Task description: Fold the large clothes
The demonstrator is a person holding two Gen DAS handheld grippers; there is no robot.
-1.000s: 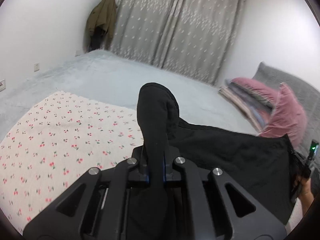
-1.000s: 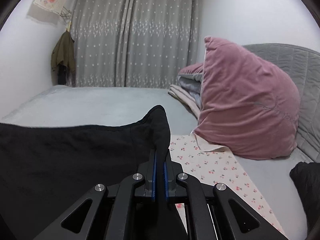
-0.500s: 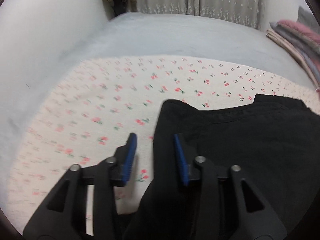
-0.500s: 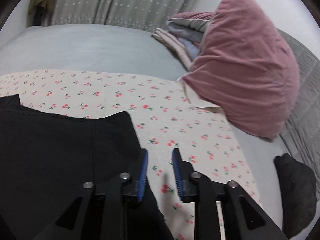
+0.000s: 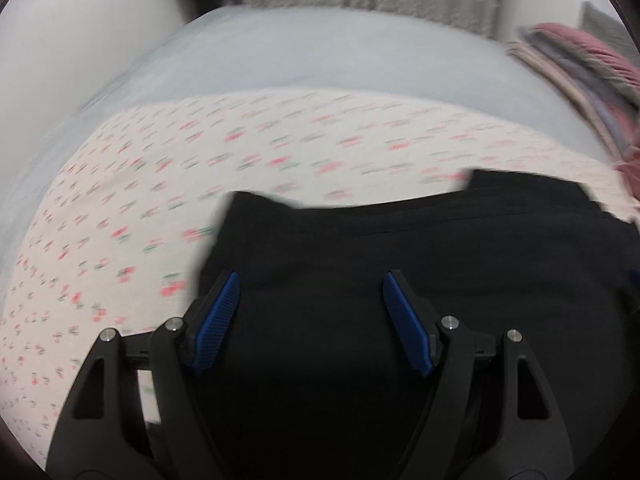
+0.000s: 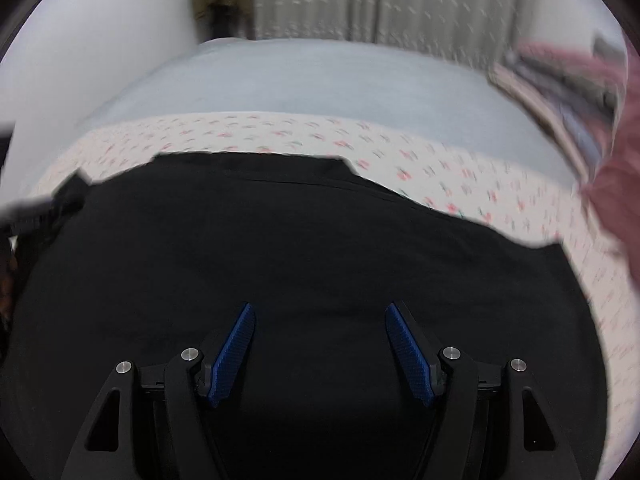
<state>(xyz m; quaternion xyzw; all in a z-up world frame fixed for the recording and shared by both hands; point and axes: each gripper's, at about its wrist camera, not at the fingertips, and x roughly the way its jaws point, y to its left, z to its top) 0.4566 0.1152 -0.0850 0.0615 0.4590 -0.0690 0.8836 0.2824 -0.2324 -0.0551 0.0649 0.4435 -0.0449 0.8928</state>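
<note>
both wrist views blurred, seemingly close over black garment (image 5: 400,280)

Left gripper (image 5: 312,286) and right gripper (image 6: 319,316) both hover, jaws spread wide.

left gripper (image 5: 311,280): matte black angular linkage arms with triangular cut-outs, round silver screw heads at the pivots, two fingers faced with ribbed blue pads (image 5: 218,322). right gripper (image 6: 318,312): same build, black arms with triangular cut-outs, silver screws, ribbed blue pads (image 6: 408,354). a thin black cable runs below its right-hand finger.
</note>
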